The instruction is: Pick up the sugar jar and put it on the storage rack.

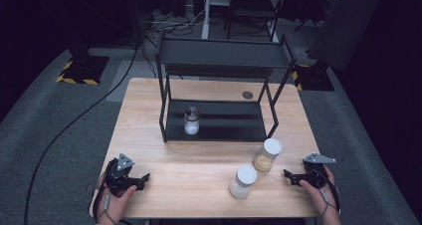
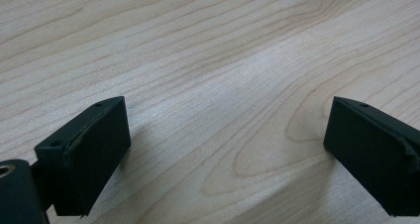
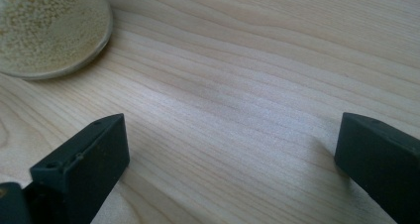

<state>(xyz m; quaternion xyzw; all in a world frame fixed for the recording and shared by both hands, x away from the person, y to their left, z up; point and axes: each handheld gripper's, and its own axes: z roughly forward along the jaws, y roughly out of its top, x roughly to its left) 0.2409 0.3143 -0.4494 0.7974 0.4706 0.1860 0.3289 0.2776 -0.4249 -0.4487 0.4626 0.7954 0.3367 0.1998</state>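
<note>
Two white-lidded jars stand on the wooden table [image 1: 199, 158]: one with yellowish grains [image 1: 267, 155] at right centre, one with pale contents [image 1: 242, 181] nearer the front. A third jar with white contents [image 1: 191, 120] sits on the lower shelf of the black rack [image 1: 219, 120]. My left gripper [image 1: 143, 179] rests open at the front left, only bare wood between its jaws [image 2: 225, 130]. My right gripper [image 1: 289, 177] is open at the front right, a little right of the two jars. The grain jar's base [image 3: 52, 30] shows at the upper left of the right gripper view.
The black two-tier rack's top shelf [image 1: 224, 53] stands over the back half of the table. A small dark round disc [image 1: 247, 94] lies on the table behind the rack. Cables and chair legs are on the grey floor beyond the table.
</note>
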